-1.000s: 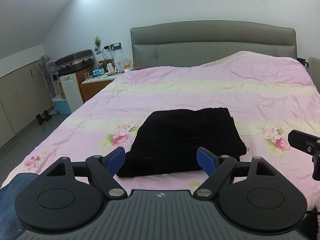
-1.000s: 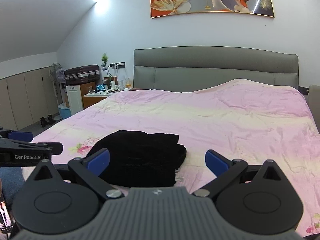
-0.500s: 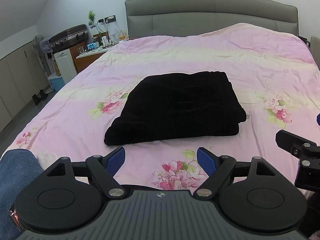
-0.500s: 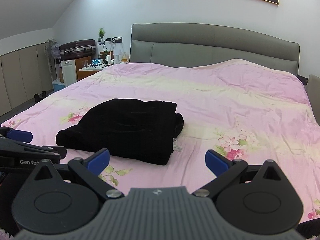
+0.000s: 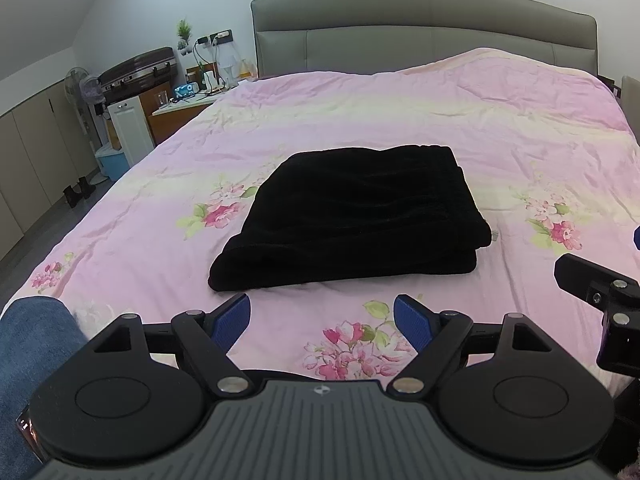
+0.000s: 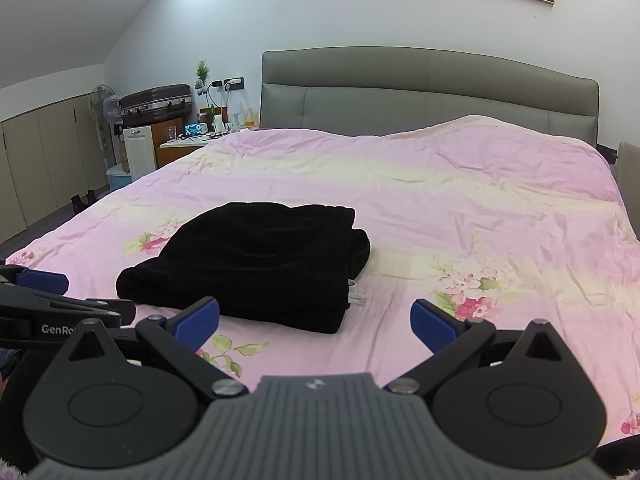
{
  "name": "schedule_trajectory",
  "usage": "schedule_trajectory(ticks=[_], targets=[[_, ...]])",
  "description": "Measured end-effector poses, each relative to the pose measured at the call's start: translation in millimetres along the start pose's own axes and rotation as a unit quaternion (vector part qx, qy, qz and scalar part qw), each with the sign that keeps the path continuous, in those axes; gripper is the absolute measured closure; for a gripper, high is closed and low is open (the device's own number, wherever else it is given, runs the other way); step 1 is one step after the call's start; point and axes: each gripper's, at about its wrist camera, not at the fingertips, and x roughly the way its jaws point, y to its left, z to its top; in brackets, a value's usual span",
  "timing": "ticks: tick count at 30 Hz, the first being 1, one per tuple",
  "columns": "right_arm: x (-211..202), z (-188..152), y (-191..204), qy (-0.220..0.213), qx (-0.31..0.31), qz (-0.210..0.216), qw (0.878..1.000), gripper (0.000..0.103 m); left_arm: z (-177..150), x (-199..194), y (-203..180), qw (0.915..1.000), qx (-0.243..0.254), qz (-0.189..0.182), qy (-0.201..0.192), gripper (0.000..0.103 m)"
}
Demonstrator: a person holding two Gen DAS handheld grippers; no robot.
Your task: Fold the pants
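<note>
The black pants [image 5: 352,216] lie folded in a thick rectangular bundle on the pink floral bed cover [image 5: 500,128]. They also show in the right wrist view [image 6: 256,264], with a small white tag sticking out at their right edge. My left gripper [image 5: 322,322] is open and empty, held just in front of the bundle's near edge. My right gripper [image 6: 316,324] is open and empty, in front of the bundle's right corner. Neither gripper touches the pants.
A grey headboard [image 5: 420,28] stands at the far end of the bed. A nightstand [image 5: 180,112] with cables, a white cabinet, a suitcase and a fan are at the left. A jeans-clad leg [image 5: 28,344] is at the bottom left.
Both grippers have pulled back and up from the folded pants, which now lie further ahead on the bed. Both stayed open and empty.
</note>
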Motion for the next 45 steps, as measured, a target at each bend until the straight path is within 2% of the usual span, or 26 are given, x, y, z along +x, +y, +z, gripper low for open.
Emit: schedule_trajectory(ticks=[45], targets=[[-12,0,-1,-0.015,0.003,0.009,1.0,0.005,5,-17,-1,0.9998,0.006,-0.001,-0.017,0.008]])
